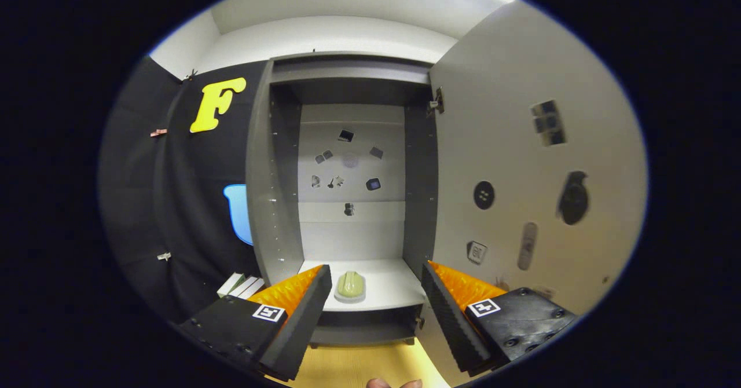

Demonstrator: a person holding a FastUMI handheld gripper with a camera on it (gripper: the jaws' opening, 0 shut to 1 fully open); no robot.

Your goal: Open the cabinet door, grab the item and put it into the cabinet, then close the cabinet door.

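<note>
Cabinet door [521, 162] hangs wide open on the right, and the pale green item [351, 285] already sits on the cabinet's shelf [388, 286], just beyond the gripper [376, 307], jaws spread wide and empty. Placing looks done; next comes swinging that door shut

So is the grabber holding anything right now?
Nothing. The gripper is open, fingers apart, and the small pale green item sits beyond them on the white cabinet shelf.
</note>
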